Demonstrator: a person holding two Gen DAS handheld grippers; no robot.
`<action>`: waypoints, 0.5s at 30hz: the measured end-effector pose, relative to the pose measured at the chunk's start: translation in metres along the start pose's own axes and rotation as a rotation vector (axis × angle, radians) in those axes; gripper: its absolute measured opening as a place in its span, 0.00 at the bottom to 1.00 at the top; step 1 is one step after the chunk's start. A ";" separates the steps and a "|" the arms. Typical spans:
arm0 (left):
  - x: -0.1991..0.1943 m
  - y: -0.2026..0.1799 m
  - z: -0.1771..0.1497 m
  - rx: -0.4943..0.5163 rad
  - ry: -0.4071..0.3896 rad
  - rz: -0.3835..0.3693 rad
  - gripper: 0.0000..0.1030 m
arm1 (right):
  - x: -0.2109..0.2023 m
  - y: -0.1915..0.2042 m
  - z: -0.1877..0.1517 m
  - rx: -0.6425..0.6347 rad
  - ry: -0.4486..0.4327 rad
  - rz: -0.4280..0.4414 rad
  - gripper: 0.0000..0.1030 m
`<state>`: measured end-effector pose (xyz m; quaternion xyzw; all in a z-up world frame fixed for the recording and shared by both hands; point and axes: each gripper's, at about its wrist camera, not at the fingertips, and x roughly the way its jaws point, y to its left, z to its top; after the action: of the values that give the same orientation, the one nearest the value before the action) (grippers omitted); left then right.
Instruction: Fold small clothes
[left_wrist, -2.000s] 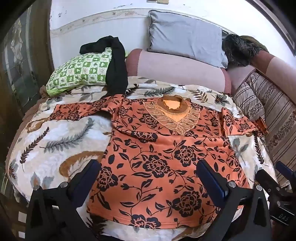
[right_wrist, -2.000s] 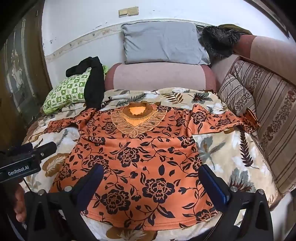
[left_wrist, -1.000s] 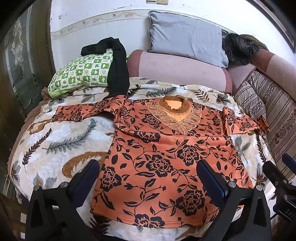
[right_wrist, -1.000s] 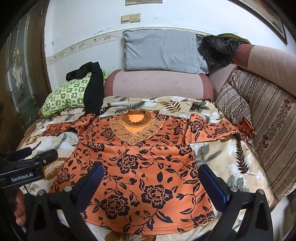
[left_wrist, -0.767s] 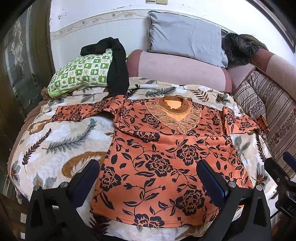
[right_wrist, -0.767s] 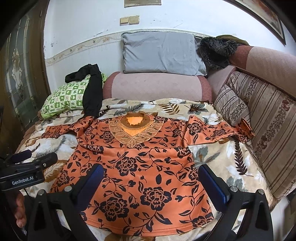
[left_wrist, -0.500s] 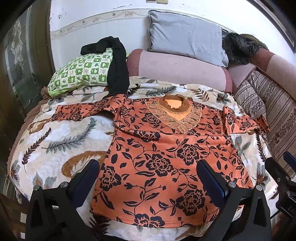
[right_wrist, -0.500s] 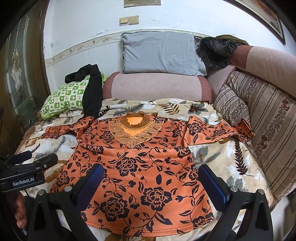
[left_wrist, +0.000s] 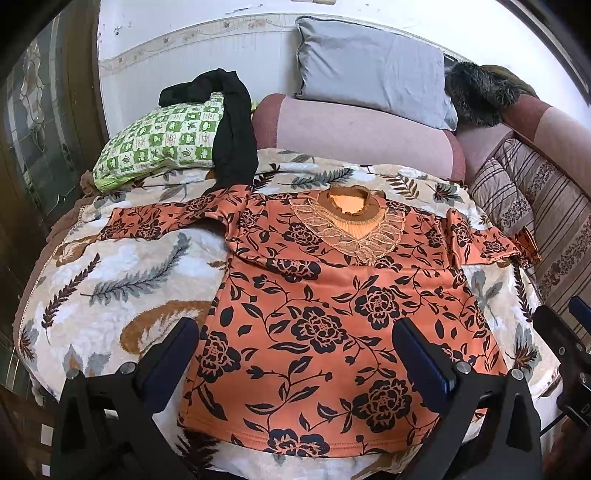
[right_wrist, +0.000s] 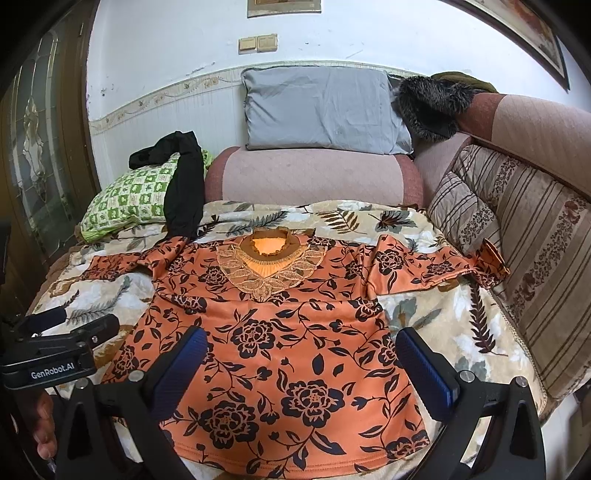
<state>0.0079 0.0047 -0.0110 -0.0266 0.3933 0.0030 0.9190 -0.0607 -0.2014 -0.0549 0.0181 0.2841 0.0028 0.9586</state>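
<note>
While the left wrist view looks along the left gripper (left_wrist: 295, 354), we find its jaws spread wide and holding nothing, hovering above the near hem of the orange floral top (left_wrist: 332, 314). The top lies flat and face up on the leaf-print blanket (left_wrist: 122, 280) of the bed, directly ahead of the jaws. Its long axis runs away from us, hem nearest and lace neckline (left_wrist: 349, 229) farthest. One sleeve (left_wrist: 162, 221) stretches out to the left, on this gripper's side. The right gripper (left_wrist: 569, 350) shows at the right edge, beside the hem corner; from here we cannot tell how its jaws stand.

In the right wrist view, the right gripper (right_wrist: 299, 365) also has wide, empty jaws above the hem of the orange floral top (right_wrist: 280, 350). The other sleeve (right_wrist: 439, 267) reaches right, its cuff against the striped cushion (right_wrist: 546, 258). The left gripper (right_wrist: 62, 350) sits at the left, just off the garment's left edge. We judge each gripper nearer to its own hem corner and its own sleeve, so a first fold would start from either.

Against the frames two seconds back, both cameras have drawn back slightly and risen: more of the near hem and the wall is in view. The top itself has not shifted, and both pairs of jaws remain as wide.
</note>
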 end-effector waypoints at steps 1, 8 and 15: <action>0.002 0.000 0.000 -0.001 0.003 0.001 1.00 | 0.001 0.000 0.000 0.000 0.002 0.000 1.00; 0.009 -0.003 0.000 0.003 0.014 -0.005 1.00 | 0.010 0.001 0.002 0.000 0.016 0.003 1.00; 0.017 -0.005 0.002 0.001 0.024 -0.006 1.00 | 0.014 -0.002 0.005 0.005 0.019 -0.003 1.00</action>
<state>0.0211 -0.0001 -0.0216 -0.0275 0.4042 -0.0002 0.9143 -0.0460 -0.2029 -0.0589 0.0201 0.2932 0.0010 0.9558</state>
